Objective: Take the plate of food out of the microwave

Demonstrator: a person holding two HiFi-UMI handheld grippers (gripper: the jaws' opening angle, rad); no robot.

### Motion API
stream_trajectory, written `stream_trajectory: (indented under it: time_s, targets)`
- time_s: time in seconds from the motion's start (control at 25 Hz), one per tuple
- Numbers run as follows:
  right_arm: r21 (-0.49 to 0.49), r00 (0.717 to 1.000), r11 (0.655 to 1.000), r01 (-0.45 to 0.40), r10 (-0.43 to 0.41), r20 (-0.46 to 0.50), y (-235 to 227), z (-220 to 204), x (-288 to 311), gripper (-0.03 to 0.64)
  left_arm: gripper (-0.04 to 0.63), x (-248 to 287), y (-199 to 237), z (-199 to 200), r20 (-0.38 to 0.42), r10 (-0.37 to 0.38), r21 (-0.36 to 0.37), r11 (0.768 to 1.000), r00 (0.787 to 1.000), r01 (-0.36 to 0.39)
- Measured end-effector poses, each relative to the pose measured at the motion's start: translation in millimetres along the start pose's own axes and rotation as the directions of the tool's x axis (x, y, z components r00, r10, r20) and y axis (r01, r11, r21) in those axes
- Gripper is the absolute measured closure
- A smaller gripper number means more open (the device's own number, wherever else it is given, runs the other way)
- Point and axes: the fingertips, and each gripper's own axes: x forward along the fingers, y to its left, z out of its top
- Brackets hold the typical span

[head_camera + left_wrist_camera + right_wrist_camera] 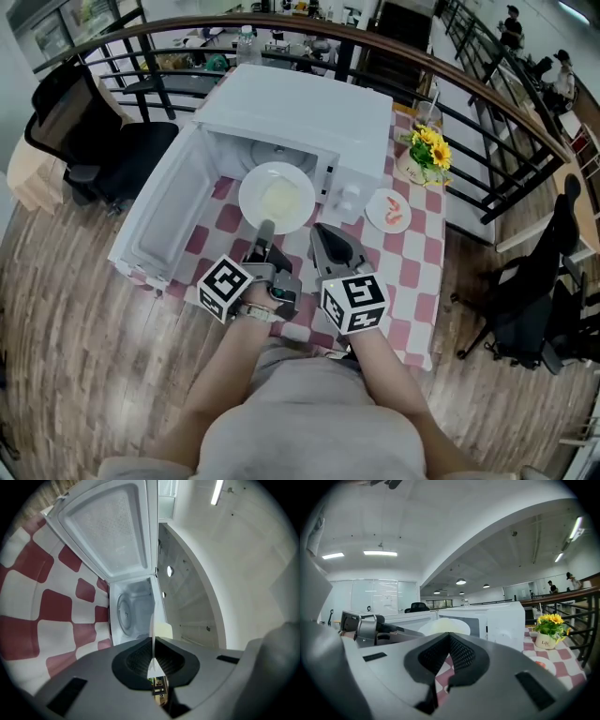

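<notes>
The only writing that can be read is the word "Life" on the small white pot of yellow flowers (546, 639), which stands ahead of the right hand-held gripper (449, 635) and off to its right. No brand shows on the white microwave oven (309, 112).

The round white plate (277, 197) carries a flat, pale yellow patch of food at its middle, with a wide bare rim around it. The left hand-held gripper (265, 231) is clenched on the near rim. In the left gripper view, the rim runs edge-on as a thin white line (153, 634) between the two dark pads, which are pressed together on it. The plate sits just ahead of this hand-held gripper, in front of the microwave's open mouth. The bare cavity and its round glass turntable (124, 613) lie beyond it. The white door (159, 220) is swung wide to the left.

The right hand-held gripper (322, 232) is just to the right of the left one, with its jaws closed together on nothing. A smaller white plate with reddish food (388, 210) lies ahead and to its right on the red-and-white checked table (412, 267).
</notes>
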Motion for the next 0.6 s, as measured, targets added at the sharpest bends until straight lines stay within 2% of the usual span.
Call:
stream_trajectory:
  time_s: [0.12,0.32,0.6]
  targets:
    - [-0.004,1.0,1.0,0.007,-0.007,0.016,-2.3,4.2,-2.2,0.594,0.58,-2.6,-4.0,-0.1,-0.003,-0.004,-0.004,1.0,1.0,0.004]
    - [-0.037,1.0,0.999,0.013,-0.012,0.017,-1.2,1.5,-3.4,0.594,0.58,-6.8,-12.7,-1.3,0.003,-0.026,-0.061,0.998,1.0,0.026]
    - [-0.04,1.0,0.999,0.009,-0.008,0.026,0.9,3.7,-4.5,0.594,0.58,-14.3,-23.1,-15.3,-0.015,-0.037,-0.073,0.997,0.999,0.035]
